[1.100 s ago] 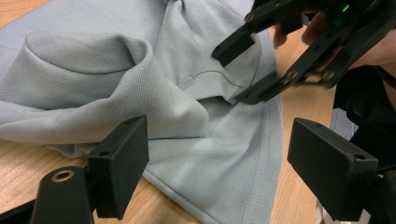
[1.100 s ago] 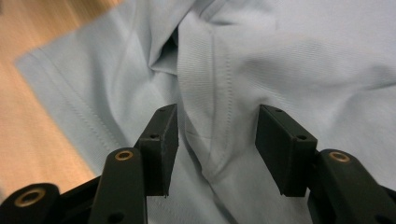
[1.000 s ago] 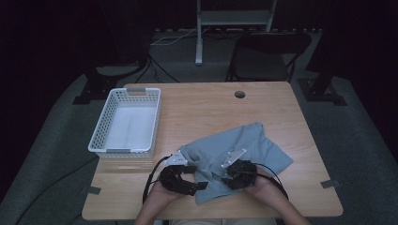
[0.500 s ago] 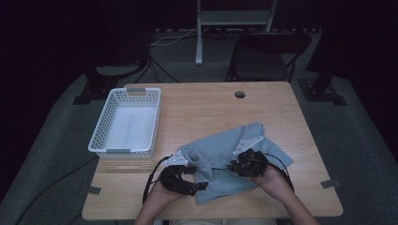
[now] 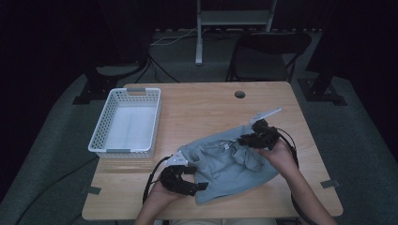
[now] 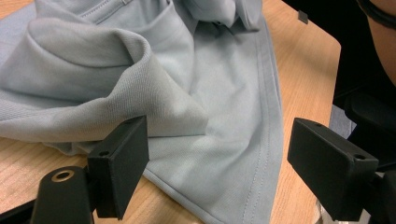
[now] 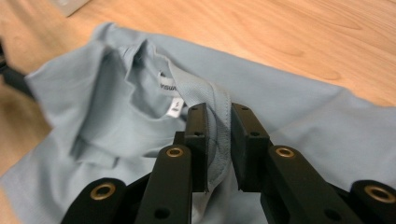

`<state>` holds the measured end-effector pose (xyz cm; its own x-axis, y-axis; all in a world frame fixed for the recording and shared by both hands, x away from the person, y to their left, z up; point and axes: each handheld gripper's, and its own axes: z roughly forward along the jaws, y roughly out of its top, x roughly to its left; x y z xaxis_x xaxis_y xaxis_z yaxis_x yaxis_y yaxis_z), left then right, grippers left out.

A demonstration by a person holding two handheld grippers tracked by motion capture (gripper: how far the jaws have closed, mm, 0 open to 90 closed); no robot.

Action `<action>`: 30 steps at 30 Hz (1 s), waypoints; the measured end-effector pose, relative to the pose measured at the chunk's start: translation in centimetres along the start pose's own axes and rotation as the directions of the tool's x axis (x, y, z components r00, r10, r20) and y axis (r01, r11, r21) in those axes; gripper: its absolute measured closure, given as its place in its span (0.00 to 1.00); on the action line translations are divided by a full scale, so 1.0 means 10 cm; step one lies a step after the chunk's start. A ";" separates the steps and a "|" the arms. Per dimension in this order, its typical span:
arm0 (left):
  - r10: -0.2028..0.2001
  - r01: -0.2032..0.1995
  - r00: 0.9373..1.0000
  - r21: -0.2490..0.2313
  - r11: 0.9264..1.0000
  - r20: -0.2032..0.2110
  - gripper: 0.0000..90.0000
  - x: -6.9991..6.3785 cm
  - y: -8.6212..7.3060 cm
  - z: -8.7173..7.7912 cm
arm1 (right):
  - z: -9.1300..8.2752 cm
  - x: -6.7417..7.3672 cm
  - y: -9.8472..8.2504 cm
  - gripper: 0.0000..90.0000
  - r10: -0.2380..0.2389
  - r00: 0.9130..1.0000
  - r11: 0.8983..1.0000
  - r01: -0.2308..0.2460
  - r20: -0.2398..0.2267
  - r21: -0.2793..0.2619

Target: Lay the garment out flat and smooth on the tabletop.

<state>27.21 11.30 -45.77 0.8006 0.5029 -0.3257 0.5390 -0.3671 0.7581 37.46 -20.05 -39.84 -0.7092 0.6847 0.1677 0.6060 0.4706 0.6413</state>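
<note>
- The grey T-shirt (image 5: 230,161) is spread crumpled on the desk (image 5: 202,110).
- Its collar (image 7: 212,112) is pinched by the right tool (image 7: 218,140).
- The left tool (image 6: 219,170) is held wide over the hem.

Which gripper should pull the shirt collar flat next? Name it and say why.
Right. The right gripper is already shut on the collar of the shirt, while the left gripper stands open at the hem, gripping nothing.
</note>
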 end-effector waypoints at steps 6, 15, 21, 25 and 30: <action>0.004 -0.004 1.000 0.006 1.000 0.006 0.24 0.00 -0.01 0.01 | 0.15 -0.26 0.10 0.86 0.079 0.997 0.996 -0.079 -0.005 0.028; -0.002 0.002 1.000 0.009 1.000 0.010 0.24 0.00 -0.01 0.03 | 0.41 -0.55 0.12 0.84 0.174 0.985 0.981 -0.174 0.016 0.082; -0.005 0.005 1.000 0.009 1.000 0.010 0.24 0.01 -0.02 0.04 | 0.61 -0.62 0.00 0.82 0.184 0.982 0.971 -0.187 0.037 0.151; -0.011 0.011 1.000 0.014 1.000 0.009 0.24 0.02 -0.03 0.05 | 0.52 -0.62 -0.02 0.69 0.205 0.979 0.972 -0.205 0.016 0.111; -0.011 0.011 1.000 0.016 1.000 0.008 0.24 0.02 -0.03 0.05 | 0.18 -0.50 0.05 0.66 0.156 0.988 0.987 -0.157 0.011 0.023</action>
<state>27.37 11.08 -46.35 0.7965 0.5007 -0.3388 0.5521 -0.3739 0.7453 41.95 -22.23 -41.76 -0.6018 0.7558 0.2580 0.7179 0.3704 0.5894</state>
